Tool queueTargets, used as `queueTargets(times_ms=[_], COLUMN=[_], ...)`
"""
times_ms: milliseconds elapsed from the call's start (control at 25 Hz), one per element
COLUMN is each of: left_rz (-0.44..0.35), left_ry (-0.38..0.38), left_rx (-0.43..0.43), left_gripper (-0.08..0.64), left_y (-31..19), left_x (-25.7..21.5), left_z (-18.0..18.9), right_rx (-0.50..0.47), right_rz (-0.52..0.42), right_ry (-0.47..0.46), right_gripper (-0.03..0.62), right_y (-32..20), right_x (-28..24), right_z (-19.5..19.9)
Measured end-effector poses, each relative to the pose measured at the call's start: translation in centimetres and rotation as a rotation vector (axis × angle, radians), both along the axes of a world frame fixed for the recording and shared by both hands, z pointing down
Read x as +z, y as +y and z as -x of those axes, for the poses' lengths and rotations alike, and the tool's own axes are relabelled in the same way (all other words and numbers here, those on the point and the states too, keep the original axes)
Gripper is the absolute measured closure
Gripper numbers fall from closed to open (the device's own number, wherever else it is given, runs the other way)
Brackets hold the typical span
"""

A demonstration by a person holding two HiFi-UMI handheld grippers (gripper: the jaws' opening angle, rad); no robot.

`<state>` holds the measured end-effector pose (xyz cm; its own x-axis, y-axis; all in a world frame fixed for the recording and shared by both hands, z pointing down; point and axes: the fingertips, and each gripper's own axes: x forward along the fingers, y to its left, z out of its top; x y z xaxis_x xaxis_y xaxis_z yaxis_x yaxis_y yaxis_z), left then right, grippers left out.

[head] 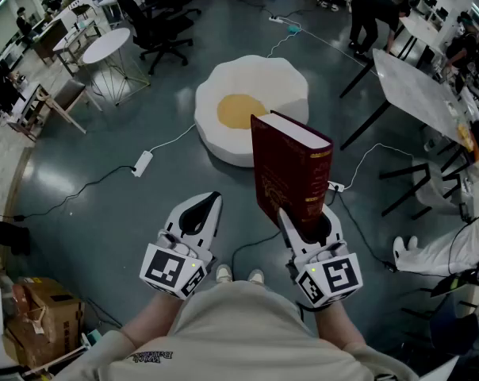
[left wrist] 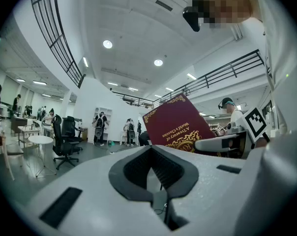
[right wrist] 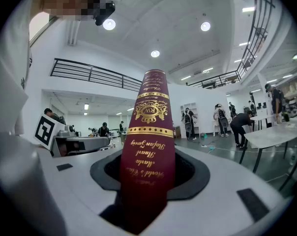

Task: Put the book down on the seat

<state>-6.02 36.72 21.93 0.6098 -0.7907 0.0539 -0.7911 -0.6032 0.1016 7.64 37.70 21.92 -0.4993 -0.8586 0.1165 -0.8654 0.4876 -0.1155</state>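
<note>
A thick dark red book (head: 291,173) with gold print stands upright in my right gripper (head: 304,222), which is shut on its lower end. In the right gripper view the book's spine (right wrist: 148,141) rises between the jaws. The left gripper view catches the book's cover (left wrist: 180,127) off to the right. My left gripper (head: 200,210) is beside the right one, shut, with nothing in it. The seat (head: 224,137), a low white floor cushion shaped like a fried egg with a yellow centre, lies on the floor just beyond the book.
A power strip (head: 142,163) and cables lie on the grey floor left of the seat. A round white table (head: 109,46) and a black office chair (head: 156,22) stand at the back left. A grey table (head: 418,94) is at the right, a cardboard box (head: 41,308) at the lower left.
</note>
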Motion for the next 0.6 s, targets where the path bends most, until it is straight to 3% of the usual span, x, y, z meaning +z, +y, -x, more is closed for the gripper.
queueTargets(times_ms=[600], left_rz=[0.009], left_ry=[-0.031], left_rx=[0.018], left_gripper=[0.555], left_y=[0.2], left_x=[1.6], left_z=[0.0], right_rx=[0.033], right_rz=[-0.017], right_ry=[-0.002], right_gripper=[0.387], right_y=[-0.6], right_x=[0.9], right_z=[-0.7])
